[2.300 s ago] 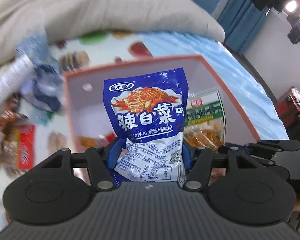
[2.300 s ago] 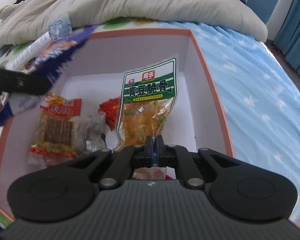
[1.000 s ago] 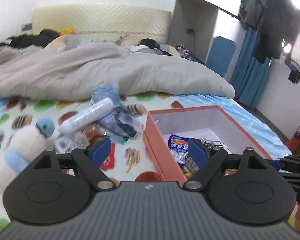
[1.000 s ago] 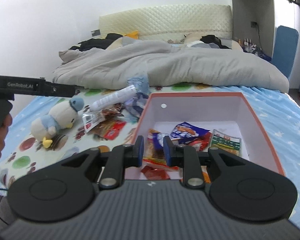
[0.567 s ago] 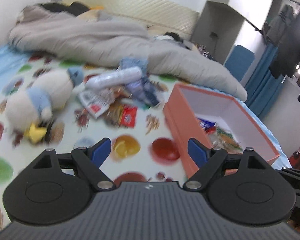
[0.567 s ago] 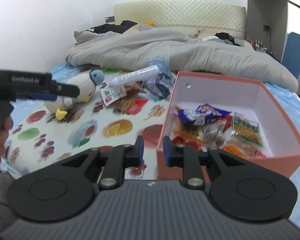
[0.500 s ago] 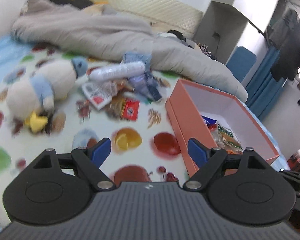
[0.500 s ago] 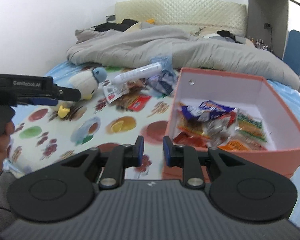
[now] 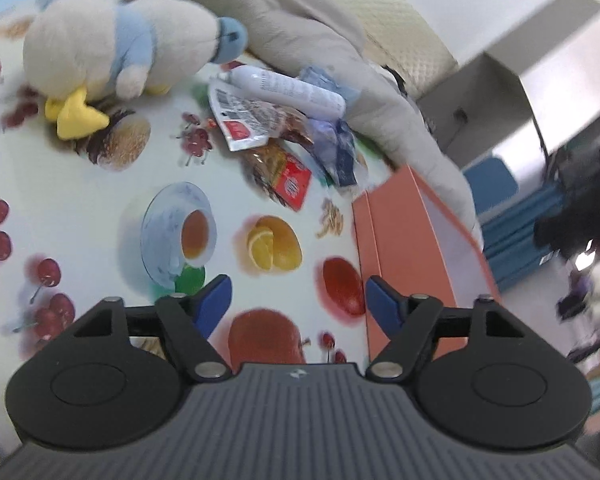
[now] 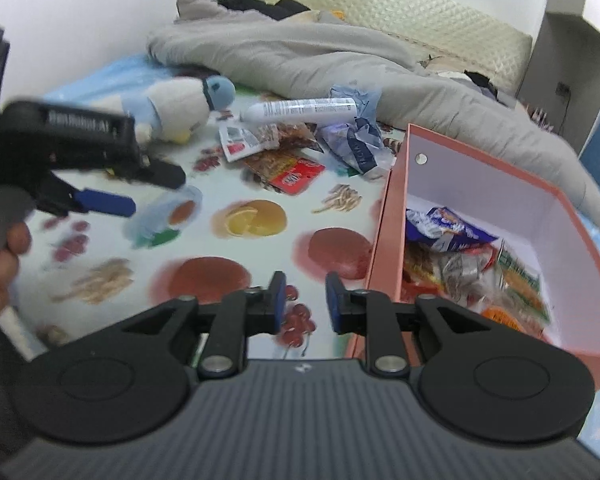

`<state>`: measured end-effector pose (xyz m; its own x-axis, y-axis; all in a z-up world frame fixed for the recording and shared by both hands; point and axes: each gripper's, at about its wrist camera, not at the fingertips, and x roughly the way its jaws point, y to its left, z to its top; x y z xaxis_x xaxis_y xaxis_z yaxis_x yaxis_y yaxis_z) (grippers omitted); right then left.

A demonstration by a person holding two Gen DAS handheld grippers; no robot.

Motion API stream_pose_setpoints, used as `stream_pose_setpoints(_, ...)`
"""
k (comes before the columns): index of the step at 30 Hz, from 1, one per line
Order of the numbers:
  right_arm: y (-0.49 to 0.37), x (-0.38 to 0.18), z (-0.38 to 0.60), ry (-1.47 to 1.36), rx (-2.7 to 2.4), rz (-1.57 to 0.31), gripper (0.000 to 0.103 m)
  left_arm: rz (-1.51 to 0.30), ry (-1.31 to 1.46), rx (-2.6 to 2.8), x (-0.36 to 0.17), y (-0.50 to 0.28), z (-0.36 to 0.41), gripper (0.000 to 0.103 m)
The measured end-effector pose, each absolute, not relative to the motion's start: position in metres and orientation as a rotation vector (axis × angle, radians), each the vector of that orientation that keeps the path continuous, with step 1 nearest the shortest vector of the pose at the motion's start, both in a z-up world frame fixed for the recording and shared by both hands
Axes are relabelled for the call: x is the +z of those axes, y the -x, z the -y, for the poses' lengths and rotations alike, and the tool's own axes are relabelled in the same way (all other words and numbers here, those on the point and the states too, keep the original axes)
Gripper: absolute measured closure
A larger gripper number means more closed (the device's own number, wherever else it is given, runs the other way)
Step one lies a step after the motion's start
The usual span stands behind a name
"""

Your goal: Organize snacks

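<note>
On the fruit-printed bedsheet [image 10: 256, 216], at ten o'clock, a white-and-blue plush duck [image 10: 180, 110] lies beside the black left gripper [image 9: 298, 296], whose blue-padded jaws are closing with nothing between them. Toward twelve o'clock, loose snack packets [image 10: 296, 160] sit heaped with a white tube [image 10: 300, 110] and a crumpled blue wrapper [image 10: 360, 140]. Lower centre, the right gripper [image 10: 302, 306] is opening, also empty. At three o'clock stands the orange cardboard box with white lining [image 10: 392, 216], holding a blue packet [image 10: 448, 228], a silver one and a green-labelled one, jumbled together.
</note>
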<state>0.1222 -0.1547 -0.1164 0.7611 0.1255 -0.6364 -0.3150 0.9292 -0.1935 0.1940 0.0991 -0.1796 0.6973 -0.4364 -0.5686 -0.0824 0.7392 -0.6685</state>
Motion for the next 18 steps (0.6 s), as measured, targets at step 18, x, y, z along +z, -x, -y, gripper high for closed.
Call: stream_pose_setpoints(18,-0.235,-0.172,0.093,0.482,0.268,-0.687,0.061,-0.765,0.895,-0.23,-0.25,-0.31,-0.129,0.051)
